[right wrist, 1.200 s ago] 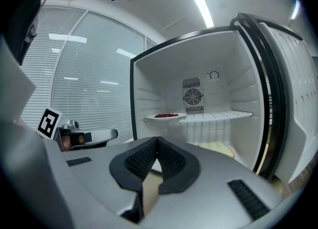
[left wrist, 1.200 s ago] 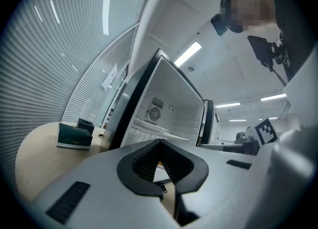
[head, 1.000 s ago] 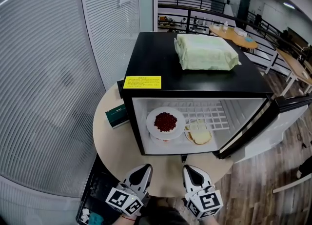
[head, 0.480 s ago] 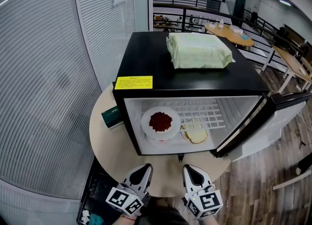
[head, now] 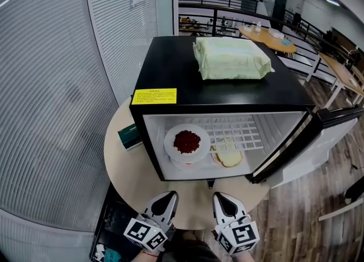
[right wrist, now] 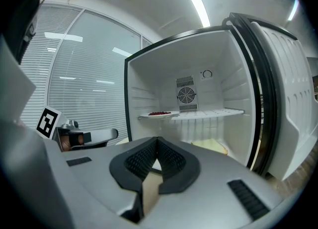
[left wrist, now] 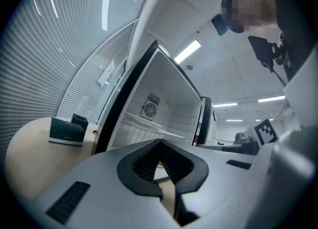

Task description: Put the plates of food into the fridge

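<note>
A white plate of red food sits on the wire shelf inside the open black fridge. A second plate with pale bread lies lower down, to its right. In the right gripper view the red plate rests on the shelf's left end and the bread plate on the fridge floor. My left gripper and right gripper hover side by side at the table's near edge, in front of the fridge. Both are shut and hold nothing, as the left gripper and right gripper show in their own views.
The fridge door stands swung open to the right. A pale green package lies on the fridge top. A small dark green box sits on the round table left of the fridge. Glass walls with blinds stand at left.
The fridge sits slightly further left and higher in the head view than a second ago. Both grippers and both plates have stayed where they were.
</note>
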